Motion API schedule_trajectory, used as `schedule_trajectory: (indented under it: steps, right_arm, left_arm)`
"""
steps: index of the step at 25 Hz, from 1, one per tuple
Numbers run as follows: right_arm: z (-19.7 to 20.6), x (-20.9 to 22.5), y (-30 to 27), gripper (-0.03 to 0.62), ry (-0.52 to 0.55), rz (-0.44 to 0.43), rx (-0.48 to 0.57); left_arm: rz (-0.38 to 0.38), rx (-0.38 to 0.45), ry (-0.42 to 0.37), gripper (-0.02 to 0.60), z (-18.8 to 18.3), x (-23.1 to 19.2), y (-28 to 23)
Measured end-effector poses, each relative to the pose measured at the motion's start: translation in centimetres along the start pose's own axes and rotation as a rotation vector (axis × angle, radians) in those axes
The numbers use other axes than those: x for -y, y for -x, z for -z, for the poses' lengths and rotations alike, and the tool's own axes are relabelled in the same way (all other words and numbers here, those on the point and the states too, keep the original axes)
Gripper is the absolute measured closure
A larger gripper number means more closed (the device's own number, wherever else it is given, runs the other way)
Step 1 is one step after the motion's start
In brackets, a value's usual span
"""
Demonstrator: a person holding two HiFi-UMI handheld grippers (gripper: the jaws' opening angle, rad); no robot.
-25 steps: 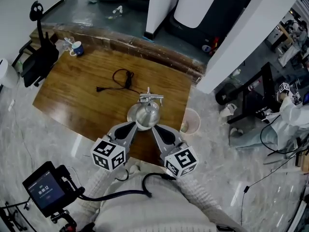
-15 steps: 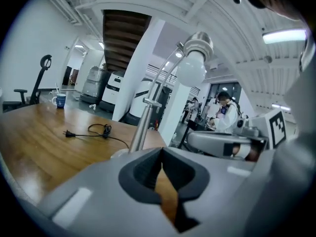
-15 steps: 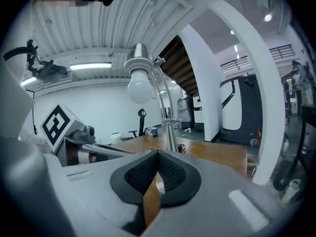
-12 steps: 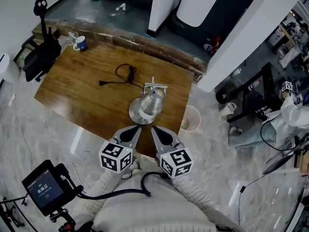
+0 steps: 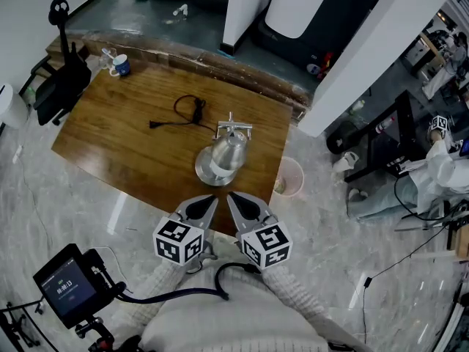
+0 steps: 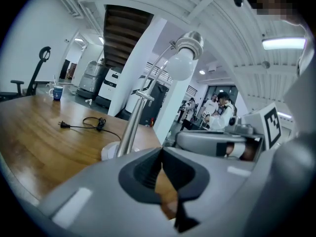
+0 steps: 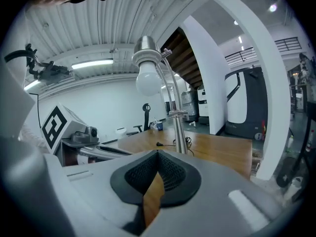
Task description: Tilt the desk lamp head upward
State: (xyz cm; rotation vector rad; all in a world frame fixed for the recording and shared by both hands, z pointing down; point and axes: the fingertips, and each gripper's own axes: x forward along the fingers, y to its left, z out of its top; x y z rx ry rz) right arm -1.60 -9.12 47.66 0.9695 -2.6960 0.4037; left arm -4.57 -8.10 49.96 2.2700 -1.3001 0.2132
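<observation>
Left gripper (image 5: 206, 203) and right gripper (image 5: 235, 199) hover pressed together, empty — a hard shove on the desk lamp head (image 5: 219, 164) may topple it.

We're seeing a shiny silver lamp (image 5: 222, 156) with a white bulb (image 6: 180, 67) on a brown wood-grain table (image 5: 117, 134). Behind the lamp, a black cord (image 5: 183, 112) and a blue-and-white cup (image 5: 121, 65). This side of the lamp, our grey left gripper (image 5: 211, 198) and right gripper (image 5: 230, 196), with black-and-white patterned cubes (image 5: 179, 242).
</observation>
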Motion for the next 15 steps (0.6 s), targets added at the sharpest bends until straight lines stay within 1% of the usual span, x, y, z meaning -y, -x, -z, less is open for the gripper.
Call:
schedule_trajectory:
  steps: [6, 15]
  right_arm:
    - [-0.1, -0.6, -0.2, 0.595, 0.018, -0.01, 0.002]
    - [0.5, -1.3, -0.4, 0.596, 0.015, -0.035, -0.012]
  left_arm:
    - [0.012, -0.011, -0.008, 0.574, 0.3, 0.1, 0.0]
    - [-0.01, -0.022, -0.044, 0.574, 0.2, 0.1, -0.2]
